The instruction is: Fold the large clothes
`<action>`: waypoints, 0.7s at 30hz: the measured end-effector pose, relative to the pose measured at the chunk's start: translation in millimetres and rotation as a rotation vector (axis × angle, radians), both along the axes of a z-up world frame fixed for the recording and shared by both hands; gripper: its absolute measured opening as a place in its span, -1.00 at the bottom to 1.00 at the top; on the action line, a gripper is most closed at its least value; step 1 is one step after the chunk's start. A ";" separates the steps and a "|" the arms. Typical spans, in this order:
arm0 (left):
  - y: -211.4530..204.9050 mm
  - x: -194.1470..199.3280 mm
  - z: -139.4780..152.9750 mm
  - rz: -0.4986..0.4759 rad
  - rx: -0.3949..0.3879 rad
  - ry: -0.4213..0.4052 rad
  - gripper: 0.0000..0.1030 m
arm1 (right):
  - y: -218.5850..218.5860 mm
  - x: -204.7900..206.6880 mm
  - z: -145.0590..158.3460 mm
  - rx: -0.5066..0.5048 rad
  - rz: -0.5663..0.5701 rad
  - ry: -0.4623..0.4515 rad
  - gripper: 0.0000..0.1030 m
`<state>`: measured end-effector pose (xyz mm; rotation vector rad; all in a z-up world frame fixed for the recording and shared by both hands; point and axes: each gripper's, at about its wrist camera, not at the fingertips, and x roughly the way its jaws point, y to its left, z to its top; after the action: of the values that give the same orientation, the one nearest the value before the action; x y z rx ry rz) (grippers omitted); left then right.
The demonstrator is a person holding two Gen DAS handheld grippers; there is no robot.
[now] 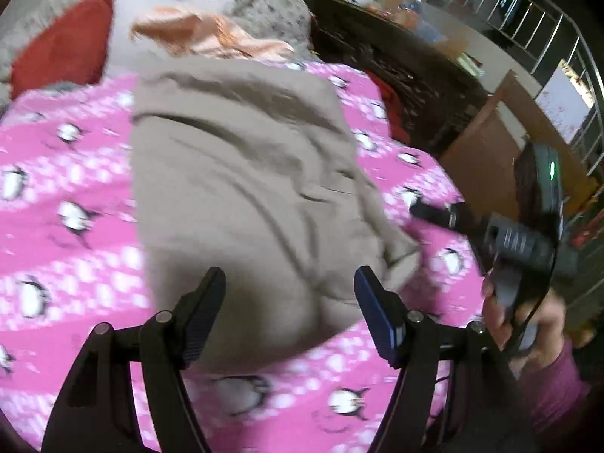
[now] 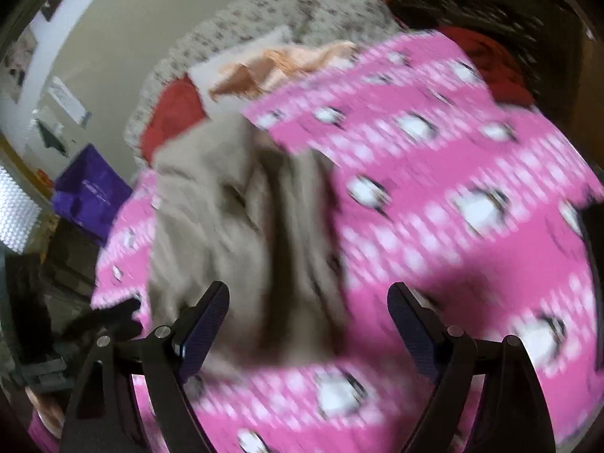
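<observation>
You hold two grippers over one beige garment (image 1: 241, 173), which lies rumpled and partly folded near the middle of a single pink blanket (image 1: 68, 188) printed with black-and-white cartoon figures. Your left gripper (image 1: 290, 283) hangs above the garment's near edge, its two fingers spread, nothing pinched between them. Your right gripper (image 2: 307, 302) hovers over the garment's near end with its jaws wide apart and empty; in the left wrist view it shows at the right, gripped in your right hand (image 1: 528, 324) above a magenta sleeve (image 1: 555, 389). Beyond the blanket lie one red cushion (image 1: 60, 53), one white pillow (image 1: 151, 22) and one crumpled peach cloth (image 1: 211, 34). One purple bag (image 2: 92, 192) stands beside the bed; its contents cannot be made out. Motion blur softens both views.
</observation>
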<state>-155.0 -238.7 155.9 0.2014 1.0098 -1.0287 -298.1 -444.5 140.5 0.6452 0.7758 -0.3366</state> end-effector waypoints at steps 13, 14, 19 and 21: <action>-3.4 21.7 -22.6 0.164 0.112 -0.053 0.37 | 6.4 100.7 -5.2 -0.049 0.063 0.019 0.67; -2.8 26.4 -21.6 0.184 0.109 -0.053 0.37 | 9.6 97.1 -3.8 -0.056 0.064 0.016 0.67; -11.1 50.6 -31.6 0.242 0.135 -0.035 0.37 | 18.7 97.2 0.9 -0.119 0.094 0.020 0.68; -13.1 54.0 -36.8 0.256 0.151 -0.027 0.37 | 16.8 104.2 -0.2 -0.136 0.094 0.029 0.67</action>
<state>-101.0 -251.8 119.1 0.2037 1.0594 -0.7164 -193.9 -427.7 140.3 0.4759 0.8011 -0.3106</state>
